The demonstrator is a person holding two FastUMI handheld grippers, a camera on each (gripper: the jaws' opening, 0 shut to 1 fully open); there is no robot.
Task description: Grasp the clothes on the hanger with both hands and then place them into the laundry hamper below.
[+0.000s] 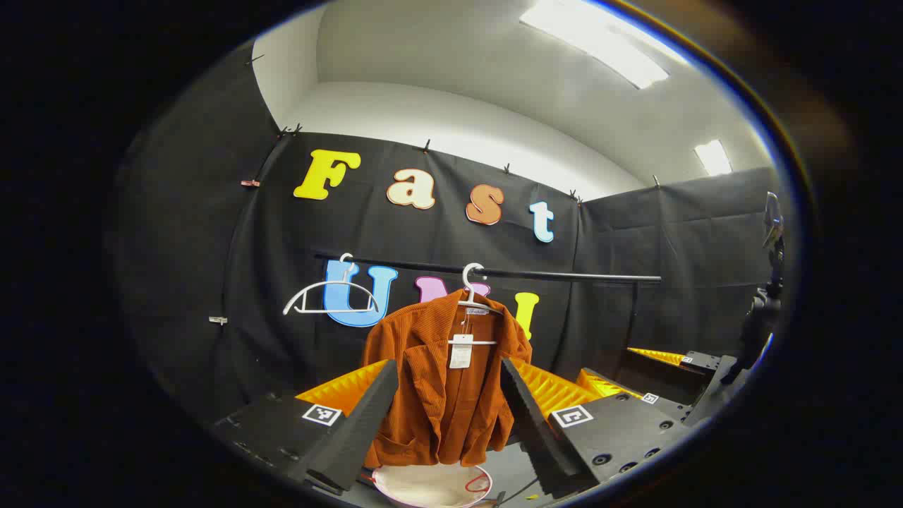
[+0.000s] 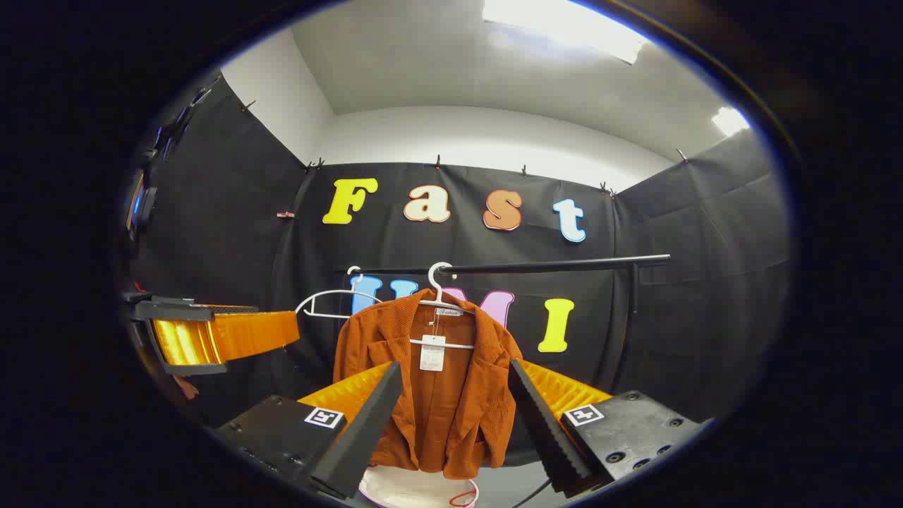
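Jacket hangs dead ahead of both grippers

The rust corduroy jacket (image 1: 446,384), hanging lengthwise, lies beyond left gripper (image 1: 449,406) and right gripper (image 2: 453,409), jaws spread; neither visibly nearer.

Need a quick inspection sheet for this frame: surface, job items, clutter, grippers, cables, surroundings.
Surface: grey floor under the rail; little of it shows.
Job's things: rust-brown jacket hangs on a white hanger from the black rail, paper tag at the collar. White hamper sits directly below, rim partly seen.
Clutter: a second hanger, empty, further left on the rail.
Grippers: left gripper open, fingers either side of the jacket, not touching it. Right gripper open, likewise short of the jacket.
Cables: a thin dark line on the floor beside the hamper, possibly a cable.
Surroundings: black cloth booth walls, white ceiling with light panels.
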